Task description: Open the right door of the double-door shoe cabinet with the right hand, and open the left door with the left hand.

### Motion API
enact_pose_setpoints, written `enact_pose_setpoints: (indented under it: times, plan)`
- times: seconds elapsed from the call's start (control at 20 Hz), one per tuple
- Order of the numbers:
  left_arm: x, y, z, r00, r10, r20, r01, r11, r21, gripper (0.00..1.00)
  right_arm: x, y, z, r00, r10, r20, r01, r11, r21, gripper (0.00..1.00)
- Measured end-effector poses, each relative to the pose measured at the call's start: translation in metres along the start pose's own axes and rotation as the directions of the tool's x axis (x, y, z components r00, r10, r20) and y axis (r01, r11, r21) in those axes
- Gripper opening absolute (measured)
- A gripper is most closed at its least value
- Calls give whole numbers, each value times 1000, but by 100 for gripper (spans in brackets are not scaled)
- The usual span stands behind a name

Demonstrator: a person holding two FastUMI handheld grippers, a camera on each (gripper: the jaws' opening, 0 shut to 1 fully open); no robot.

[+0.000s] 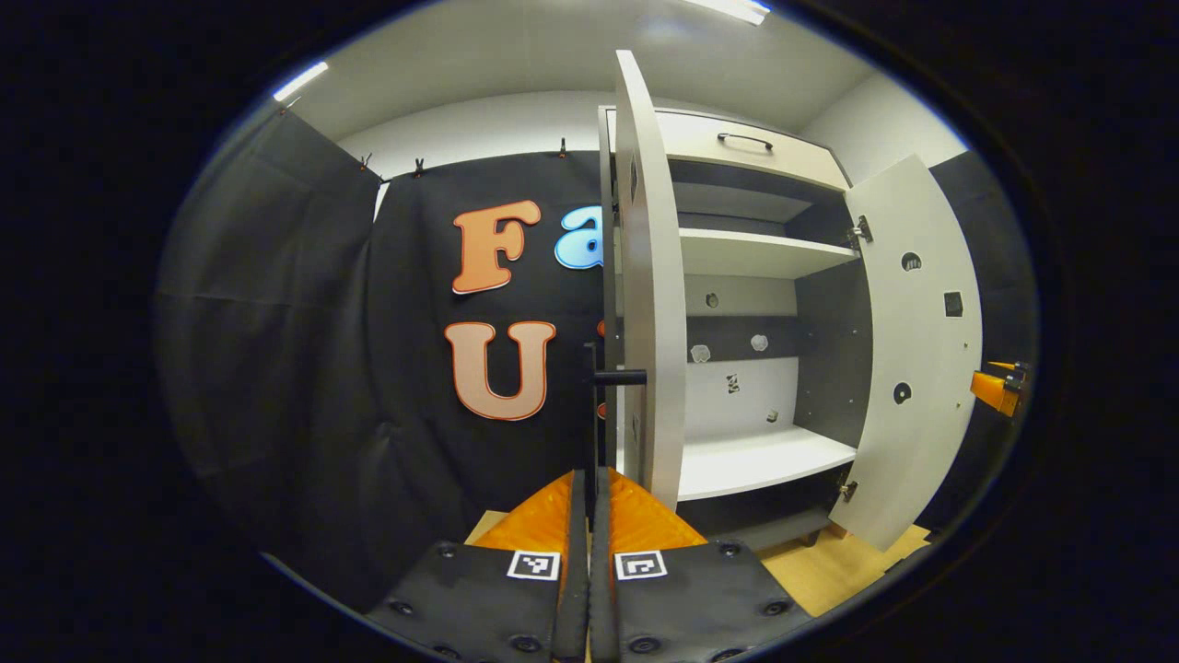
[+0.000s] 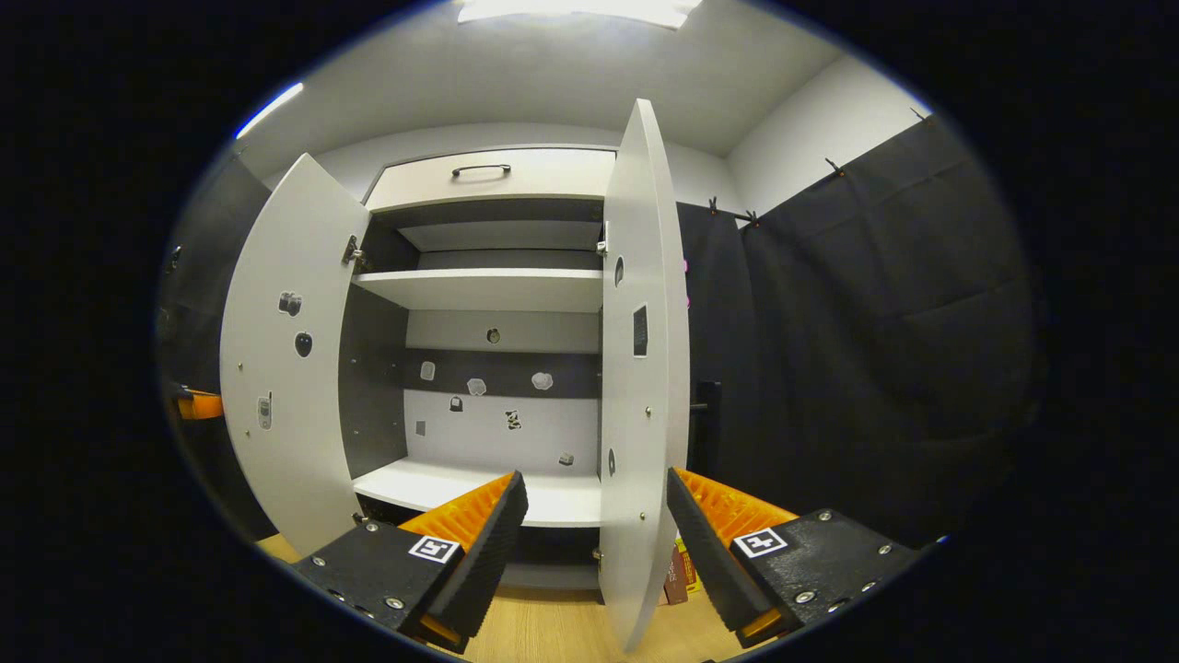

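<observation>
Your left gripper (image 1: 589, 516) has its fingers pinched on the thin black handle (image 1: 589, 405) of the left door (image 1: 649, 304), so you can swing it wide. Your right gripper (image 2: 589, 516) is spread open around the right door (image 2: 645, 368), not squeezing. Both doors stand open.
</observation>
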State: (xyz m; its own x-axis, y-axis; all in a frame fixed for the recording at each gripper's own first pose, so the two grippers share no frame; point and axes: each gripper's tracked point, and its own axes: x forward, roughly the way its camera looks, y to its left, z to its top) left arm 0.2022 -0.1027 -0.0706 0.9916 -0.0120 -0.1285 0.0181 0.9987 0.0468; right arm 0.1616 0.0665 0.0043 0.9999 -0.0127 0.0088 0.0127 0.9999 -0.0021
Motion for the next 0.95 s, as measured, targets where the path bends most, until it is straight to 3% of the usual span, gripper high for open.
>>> enact_pose_setpoints:
  times: [0.2,0.25,0.35,0.4,0.5,0.55,0.75,0.95]
  plan:
    - [-2,6,10,999,23,47,-25,999,44,33,-2,-6,6,1000,-13,9,13,1000,11,92]
    - [-1,8,15,998,26,64,-30,998,51,33,-2,-8,8,1000,-16,13,16,1000,12,92]
    - [0,3,18,996,12,83,-16,999,43,48,-4,-12,13,1000,-22,22,22,1000,12,92]
    - [-1,0,20,996,8,91,-11,999,34,67,-6,-14,15,999,-24,26,24,1000,12,92]
    - [-1,-3,23,995,-1,104,-1,1000,20,84,-9,-15,20,999,-23,37,22,1000,15,92]
    - [-1,-2,24,994,10,109,-11,1000,9,81,-11,-16,21,999,-22,42,21,1000,17,92]
    - [-3,5,26,991,68,117,-66,997,-26,97,-19,-20,25,998,-19,59,18,1000,13,92]
    - [-6,6,21,991,94,97,-90,995,-39,96,-20,-22,24,998,-19,60,18,1000,12,92]
